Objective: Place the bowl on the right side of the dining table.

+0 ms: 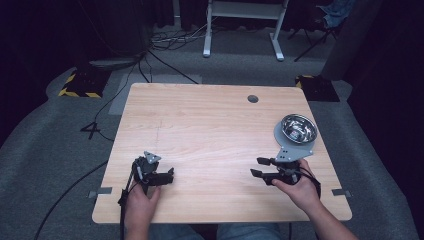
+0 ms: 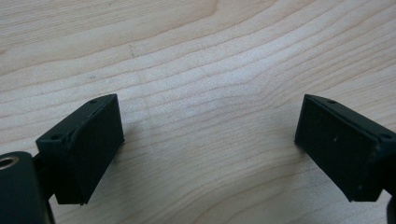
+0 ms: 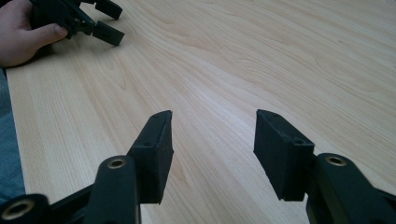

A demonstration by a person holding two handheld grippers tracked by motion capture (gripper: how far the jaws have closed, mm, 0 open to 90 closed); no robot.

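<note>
The left gripper [image 1: 169, 176] rests low on the desk [image 1: 210, 130] near its front left part, jaws spread wide with only bare wood between them. The right gripper [image 1: 258, 167] is at the front right, jaws also spread and holding nothing. The steel bowl [image 1: 298, 128] stands just behind the right gripper.

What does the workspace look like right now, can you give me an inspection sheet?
Surface: light wooden table, bare between the hands, round cable hole near the far edge.
Job's things: shiny round steel bowl at the right edge, upright, beyond the right tongs.
Clutter: nothing seen.
Grippers: left tongs open, holding nothing; right tongs open, holding nothing.
Cables: black cable trails off the left side onto the floor.
Surroundings: grey carpet, white desk frame behind.
</note>
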